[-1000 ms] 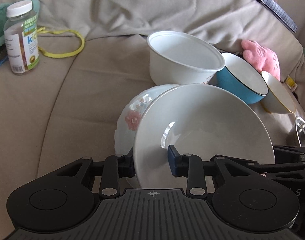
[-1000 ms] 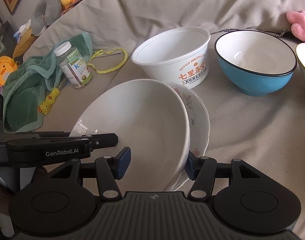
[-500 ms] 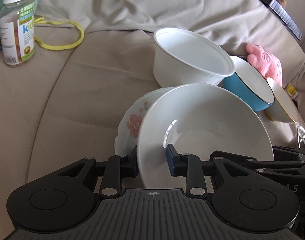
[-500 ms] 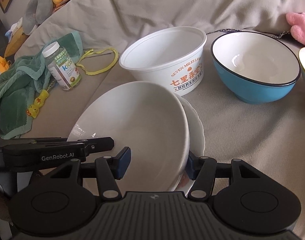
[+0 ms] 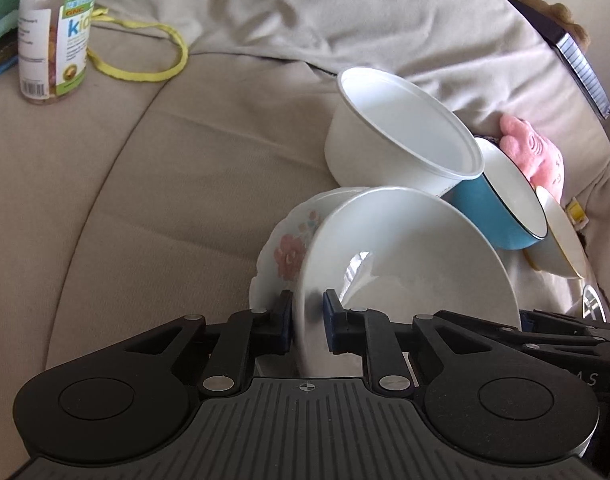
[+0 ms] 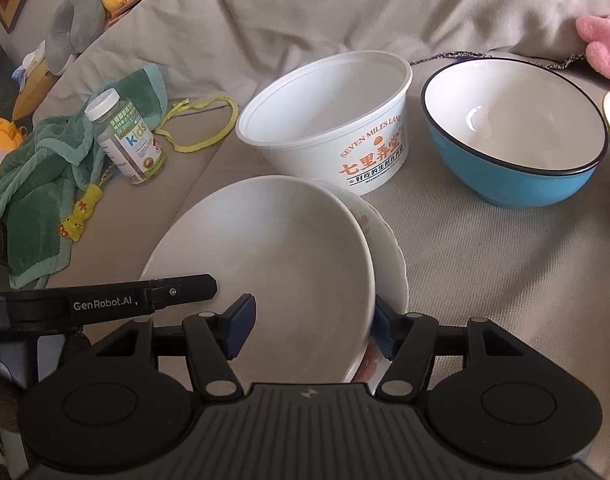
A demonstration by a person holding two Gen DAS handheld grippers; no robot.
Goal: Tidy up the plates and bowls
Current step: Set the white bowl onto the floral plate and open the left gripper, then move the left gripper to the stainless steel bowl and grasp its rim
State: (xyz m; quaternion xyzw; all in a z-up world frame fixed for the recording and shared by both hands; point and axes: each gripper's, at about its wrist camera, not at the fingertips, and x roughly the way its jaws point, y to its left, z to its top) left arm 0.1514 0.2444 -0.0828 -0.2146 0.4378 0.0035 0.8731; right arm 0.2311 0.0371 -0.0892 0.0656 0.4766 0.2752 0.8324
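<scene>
My left gripper is shut on the rim of a plain white plate, which leans over a flowered plate on the sofa seat. My right gripper is open, its fingers on either side of the white plate's near rim; the flowered plate lies under it. Behind stand a white printed tub, a blue bowl and a yellow-rimmed bowl. The tub and blue bowl also show in the left wrist view.
A vitamin bottle, a green towel and a yellow cord lie at the left. A pink plush sits by the back cushion. A metal dish edge shows at the right. The left gripper's arm reaches in beside the plate.
The left gripper's jaws have closed further onto the white plate's rim. Both grippers and the plate have shifted forward and left, closer to the tub and bottle.
</scene>
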